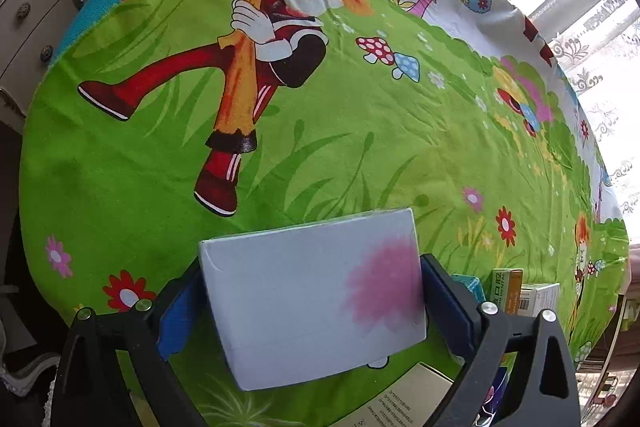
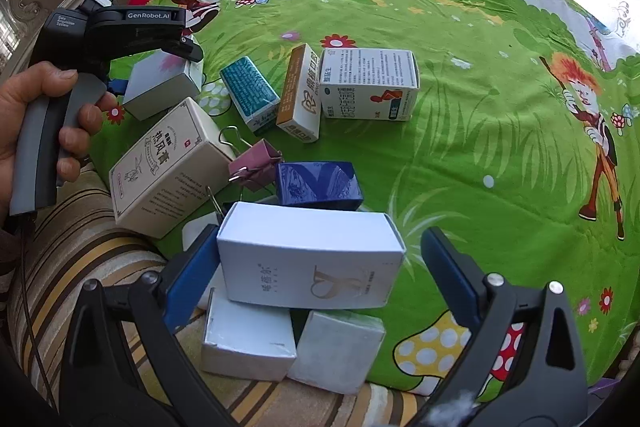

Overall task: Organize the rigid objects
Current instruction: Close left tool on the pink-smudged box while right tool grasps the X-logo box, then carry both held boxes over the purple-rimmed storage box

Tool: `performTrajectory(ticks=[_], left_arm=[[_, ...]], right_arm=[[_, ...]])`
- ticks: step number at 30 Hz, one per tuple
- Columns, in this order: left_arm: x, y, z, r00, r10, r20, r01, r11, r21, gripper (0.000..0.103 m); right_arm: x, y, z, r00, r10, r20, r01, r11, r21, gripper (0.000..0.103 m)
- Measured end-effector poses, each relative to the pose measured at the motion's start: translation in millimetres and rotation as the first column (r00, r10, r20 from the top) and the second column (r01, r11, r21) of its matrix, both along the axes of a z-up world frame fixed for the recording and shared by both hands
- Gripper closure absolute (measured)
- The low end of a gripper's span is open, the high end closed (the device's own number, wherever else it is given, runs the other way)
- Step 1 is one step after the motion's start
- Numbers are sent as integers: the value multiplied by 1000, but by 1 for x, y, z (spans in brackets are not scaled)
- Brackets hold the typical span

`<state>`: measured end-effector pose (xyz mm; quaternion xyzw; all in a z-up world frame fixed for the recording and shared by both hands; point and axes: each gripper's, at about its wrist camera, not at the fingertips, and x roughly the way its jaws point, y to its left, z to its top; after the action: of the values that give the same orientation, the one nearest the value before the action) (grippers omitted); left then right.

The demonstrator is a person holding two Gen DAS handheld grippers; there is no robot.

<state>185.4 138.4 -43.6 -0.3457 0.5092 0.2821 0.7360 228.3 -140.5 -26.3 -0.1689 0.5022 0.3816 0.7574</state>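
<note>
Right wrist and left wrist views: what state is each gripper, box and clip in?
left gripper: jaws wide around the grey box; grip unclear.
right gripper: open, right pad clear of the white box.
white box: closed, lying across two smaller white boxes.
cream box: closed, lying flat.
pink binder clip: shut, lying loose.

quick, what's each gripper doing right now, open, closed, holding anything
Left gripper: closed on the pale box with the pink flower.
Right gripper: open around the white box with gold lettering; a gap shows on one side, not gripping.
</note>
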Motion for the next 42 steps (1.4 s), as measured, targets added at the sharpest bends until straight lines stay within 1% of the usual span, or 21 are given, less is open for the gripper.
performTrajectory(ticks=[1,2,3,8,12,17,23,28,32,35,39,42], left_arm=[[-2,-3,5,1000,-9,13,9,1000,8,4],[-6,-7,10,1000,-16,27,15,1000,14,4],[-8,-6,14,999,-24,43,23,1000,18,4],[-23,-21,38,992,-58,109,53,997,52,4],[-32,-37,55,983,-94,160,82,993,80,4],[-41,-65,73,965,-158,210,139,985,103,4],[-52,-100,86,939,-237,250,216,970,109,4],[-64,-135,94,906,-311,288,296,950,97,4],[-74,-163,95,875,-365,318,364,929,64,4],[-82,-183,96,849,-403,342,415,909,40,4],[-87,-215,99,803,-469,368,495,869,27,4],[-90,-242,102,753,-528,393,566,824,22,4]], right_arm=[[0,0,0,1000,-1,-2,1,1000,2,7],[0,-1,-1,1000,0,-7,0,1000,3,14],[0,-1,-1,1000,-4,-9,4,1000,3,16],[-2,-11,6,999,-44,-1,44,999,28,16],[-5,-25,18,994,-103,24,101,993,55,16],[-14,-50,33,979,-188,77,184,981,61,16],[-30,-78,49,954,-270,129,264,963,63,16],[-50,-103,63,923,-345,172,335,939,83,16],[-67,-123,70,900,-386,202,377,923,82,16],[-78,-146,76,880,-426,208,416,905,94,16],[-91,-179,84,846,-488,216,477,873,104,16],[-102,-205,91,814,-534,229,522,845,114,16]])
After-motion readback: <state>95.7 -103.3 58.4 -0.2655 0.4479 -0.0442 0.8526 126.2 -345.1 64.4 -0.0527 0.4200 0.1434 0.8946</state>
